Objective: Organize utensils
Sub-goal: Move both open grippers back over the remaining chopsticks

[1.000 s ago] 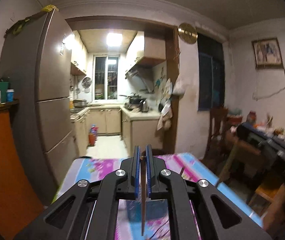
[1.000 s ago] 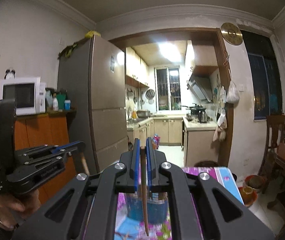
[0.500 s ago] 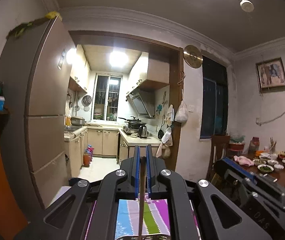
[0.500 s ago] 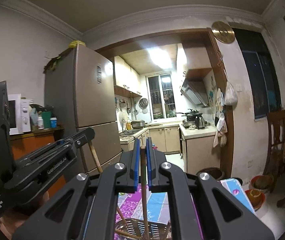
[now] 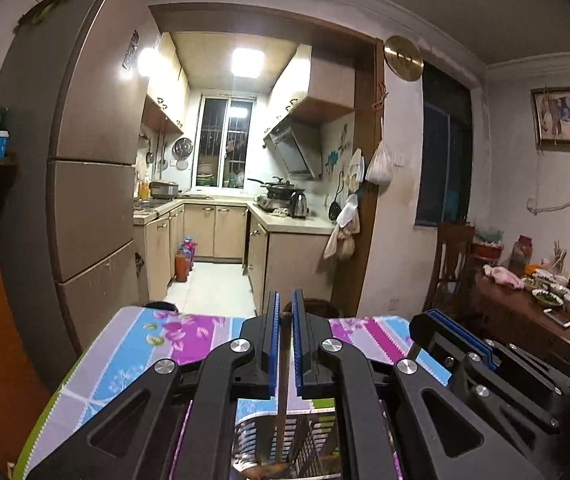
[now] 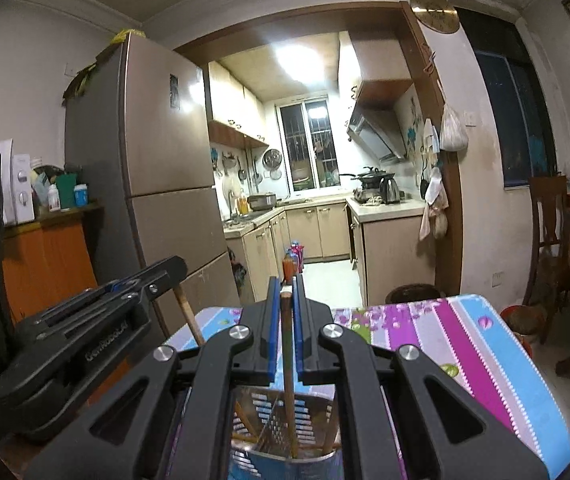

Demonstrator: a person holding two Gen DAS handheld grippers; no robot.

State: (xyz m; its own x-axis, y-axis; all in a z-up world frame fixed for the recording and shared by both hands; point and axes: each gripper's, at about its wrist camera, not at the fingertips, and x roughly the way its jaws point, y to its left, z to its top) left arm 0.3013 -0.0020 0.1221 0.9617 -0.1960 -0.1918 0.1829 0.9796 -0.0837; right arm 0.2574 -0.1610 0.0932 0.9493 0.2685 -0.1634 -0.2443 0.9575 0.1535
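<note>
Chopsticks: two wooden sticks, one per gripper, each hanging tip-down over the perforated metal holder on the table.
Right gripper: closed narrow on a chopstick; the stick passes down between the blue pads, and its lower end already appears to sit inside the holder, among a few sticks leaning there.
Left gripper: pinched narrow on the other chopstick, whose lower part shows against the holder's slotted wall; whether the tip is inside the rim cannot be told from this view.
Step in hand: lowering both sticks into the holder, judged close to release.
Next move: likely calls for easing each stick straight down until it is well below the rim, then parting the jaws and lifting clear without tipping the holder.
Spacing: the two grippers are just beside each other, so a bump is the risk.
Table: striped floral cloth, holder near its front.
Beyond: fridge, then the lit kitchen.
</note>
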